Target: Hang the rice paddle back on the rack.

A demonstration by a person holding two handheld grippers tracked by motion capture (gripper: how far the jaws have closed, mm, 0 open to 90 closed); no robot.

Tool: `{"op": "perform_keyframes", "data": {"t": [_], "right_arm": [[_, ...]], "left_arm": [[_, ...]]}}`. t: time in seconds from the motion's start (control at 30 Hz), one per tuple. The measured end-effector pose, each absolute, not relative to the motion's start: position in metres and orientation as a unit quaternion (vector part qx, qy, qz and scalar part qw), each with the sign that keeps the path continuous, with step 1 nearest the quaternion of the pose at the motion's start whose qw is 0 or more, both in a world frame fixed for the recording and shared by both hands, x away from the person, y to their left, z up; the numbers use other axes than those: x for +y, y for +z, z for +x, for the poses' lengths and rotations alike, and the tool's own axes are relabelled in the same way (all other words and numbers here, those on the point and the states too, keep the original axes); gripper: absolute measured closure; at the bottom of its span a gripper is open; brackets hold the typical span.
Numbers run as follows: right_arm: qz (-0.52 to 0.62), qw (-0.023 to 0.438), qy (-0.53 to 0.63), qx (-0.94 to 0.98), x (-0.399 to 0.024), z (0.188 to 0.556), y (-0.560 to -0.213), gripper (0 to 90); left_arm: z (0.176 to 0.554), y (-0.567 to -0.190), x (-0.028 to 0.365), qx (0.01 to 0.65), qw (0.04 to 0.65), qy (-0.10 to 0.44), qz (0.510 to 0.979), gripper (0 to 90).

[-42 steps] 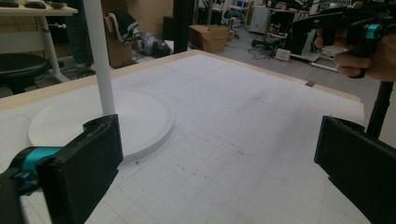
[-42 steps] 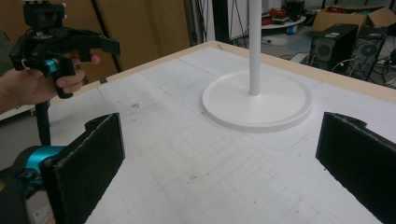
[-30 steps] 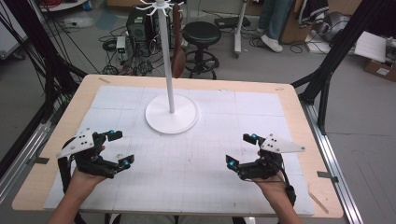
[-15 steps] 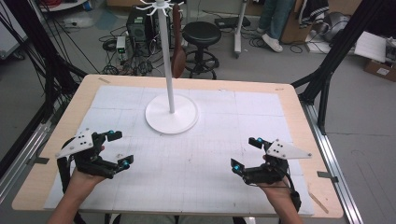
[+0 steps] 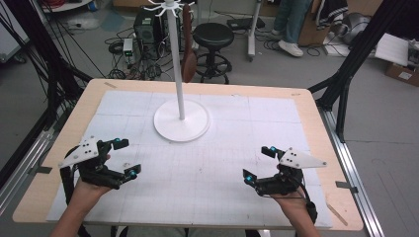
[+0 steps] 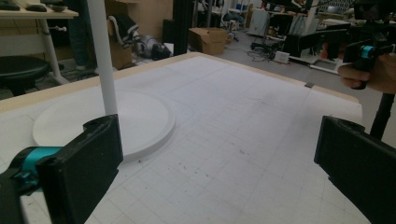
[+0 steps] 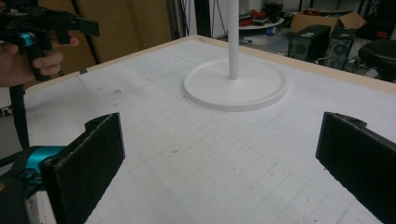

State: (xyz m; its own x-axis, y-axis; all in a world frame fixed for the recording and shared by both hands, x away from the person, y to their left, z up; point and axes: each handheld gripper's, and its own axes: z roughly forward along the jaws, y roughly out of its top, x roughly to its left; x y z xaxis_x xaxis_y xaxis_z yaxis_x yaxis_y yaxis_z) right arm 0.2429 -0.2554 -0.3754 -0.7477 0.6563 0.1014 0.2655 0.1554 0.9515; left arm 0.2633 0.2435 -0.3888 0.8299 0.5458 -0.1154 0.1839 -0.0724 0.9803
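White stand [image 5: 181, 118] sat on the table [image 5: 316, 118], toward the far middle of the white grid mat [image 5: 237, 148], its round base flat and its thin pole [image 5: 175, 64] straight up. Top of the pole carried short hooks [image 5: 167, 6] at the frame edge. Nothing hung on it that I could make out.

My left hand-held gripper [image 5: 123, 158] hovered near the left front of the mat, jaws wide apart, nothing between them. In the left gripper view the stand's base [image 6: 102, 121] lay just beyond the left jaw, pole [image 6: 103, 56] rising behind it.

My right hand-held gripper [image 5: 259, 164] was near the right front, jaws also spread apart and empty. In the right gripper view the base [image 7: 235, 84] sat well ahead between the jaws, not touched.

Both grippers were well apart from the stand and from each other.

Beyond the table: a black stool [image 5: 213, 37], cables and boxes on the floor [image 5: 385, 123], a person's legs [image 5: 289, 24] at the back.
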Motion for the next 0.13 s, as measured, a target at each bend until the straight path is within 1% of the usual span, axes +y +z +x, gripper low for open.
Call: {"op": "perform_keyframes", "data": {"t": [0.13], "right_arm": [[0.314,0.170,0.572,0.738,-0.2577,0.2433,-0.3761,0.3]], "left_arm": [[0.2638,-0.3892,0.2435,0.253,0.630,0.141,0.721,1.7]]}}
